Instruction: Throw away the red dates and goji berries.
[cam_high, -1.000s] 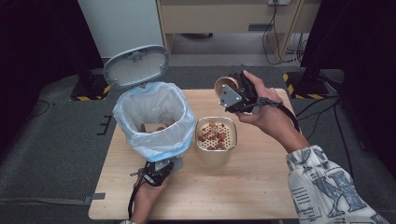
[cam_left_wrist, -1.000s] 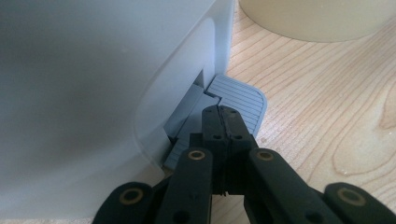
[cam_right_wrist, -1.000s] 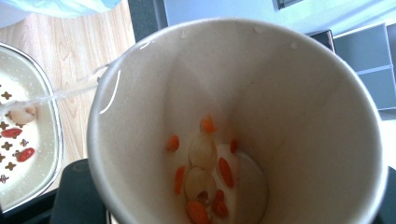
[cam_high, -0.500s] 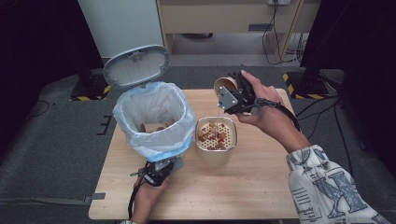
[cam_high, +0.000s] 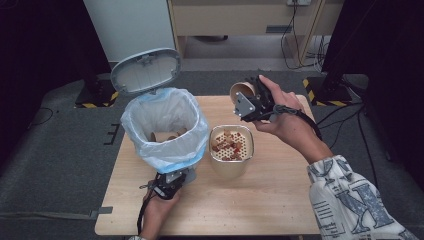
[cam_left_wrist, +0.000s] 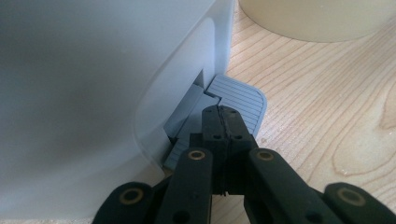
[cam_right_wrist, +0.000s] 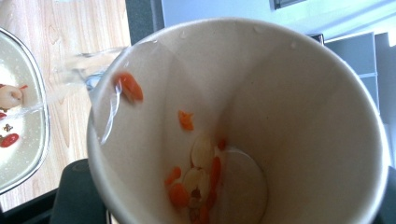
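One paper cup (cam_high: 242, 91), tipped at the table's one o'clock over the strainer bowl (cam_high: 231, 145), is clamped in the right gripper (cam_high: 255, 102) while the left gripper (cam_high: 172, 182), jaws closed empty, presses the bin pedal (cam_left_wrist: 240, 100); judged next: binning the cup.

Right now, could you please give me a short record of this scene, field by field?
left claw: shut, pressing on the bin's grey pedal
bin: lid up, bag-lined
right claw: shut on paper cup, tipped sideways
cup contents: wet red and pale bits clinging inside
strainer container: beside the bin, holding similar bits
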